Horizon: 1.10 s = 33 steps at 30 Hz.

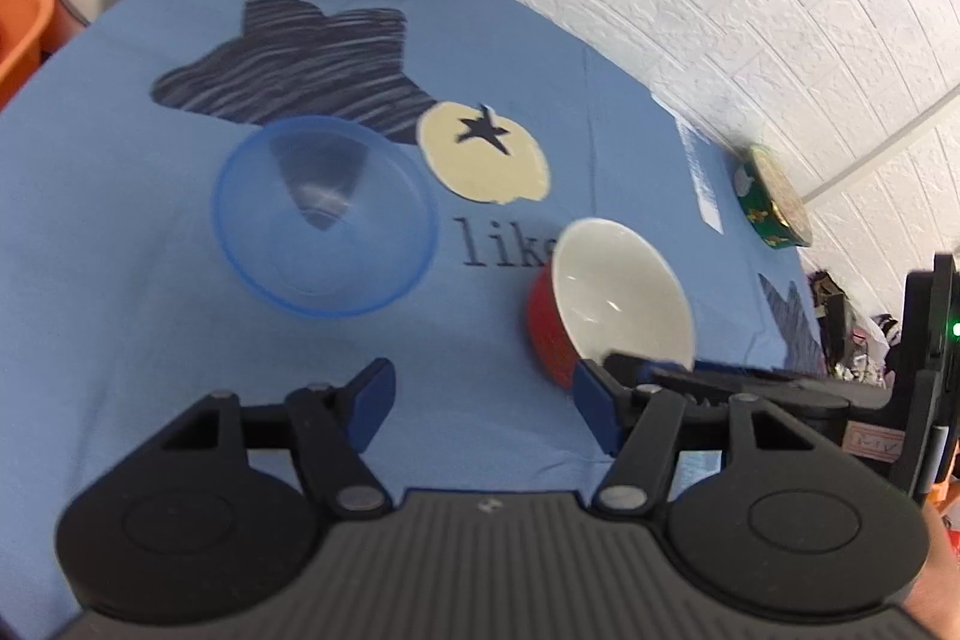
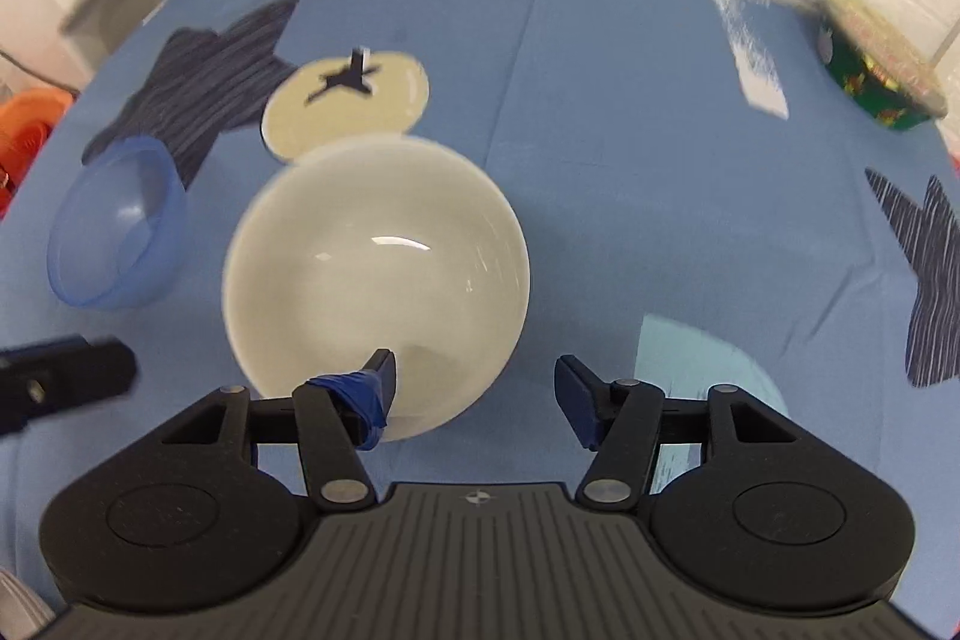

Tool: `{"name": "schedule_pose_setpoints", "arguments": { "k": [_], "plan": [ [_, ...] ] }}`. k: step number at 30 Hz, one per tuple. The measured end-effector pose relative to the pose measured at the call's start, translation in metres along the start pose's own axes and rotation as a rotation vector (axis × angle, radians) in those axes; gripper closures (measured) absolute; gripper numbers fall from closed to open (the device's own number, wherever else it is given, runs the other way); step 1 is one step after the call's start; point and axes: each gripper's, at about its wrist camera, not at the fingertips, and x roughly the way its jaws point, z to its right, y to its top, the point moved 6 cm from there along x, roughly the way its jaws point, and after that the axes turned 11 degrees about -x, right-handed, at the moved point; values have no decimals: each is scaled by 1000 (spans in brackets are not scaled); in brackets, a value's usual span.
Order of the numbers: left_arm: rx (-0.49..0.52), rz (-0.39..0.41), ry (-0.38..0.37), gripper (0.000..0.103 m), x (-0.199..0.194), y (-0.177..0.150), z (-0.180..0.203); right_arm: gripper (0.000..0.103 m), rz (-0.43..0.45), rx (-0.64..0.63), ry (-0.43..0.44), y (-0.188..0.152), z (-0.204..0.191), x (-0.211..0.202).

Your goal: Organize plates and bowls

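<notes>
Dead centre of the right wrist frame, the red bowl with white inside [image 2: 375,274] is sitting just ahead of the right tool [image 2: 474,394], whose jaws are gaping wide, empty, straddling its near rim. Left tool [image 1: 483,400] is also hanging wide; blue translucent bowl [image 1: 324,214] is lying upper left of it, on the table [image 1: 600,112].

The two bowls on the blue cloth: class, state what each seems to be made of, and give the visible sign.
Blue bowl: probably plastic, translucent and smooth; the cloth's dark star pattern shows through its wall.

Red bowl: probably glazed ceramic, red outside, glossy cream-white inside; it is opaque, and sharp light reflections sit on the inner surface. Motion blur leaves both guesses open.
</notes>
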Motion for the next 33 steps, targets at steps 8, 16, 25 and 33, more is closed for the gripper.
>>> {"name": "schedule_pose_setpoints", "arguments": {
  "k": [8, 16, 25, 33],
  "plan": [
    [-34, 81, 15, 38, 25, 5, 26, 58, 32, -12, -23, 13, 5, 23],
    [-72, 112, 111, 41, 47, 2, 31, 54, 128, 48, 73, 7, 20, 28],
    [-87, 68, 135, 65, 74, 3, 27, 50, 143, -17, 95, 8, 21, 29],
    [54, 31, 146, 99, 75, -6, 34, 78, 190, -97, 154, -7, -2, 14]
  ]
}}
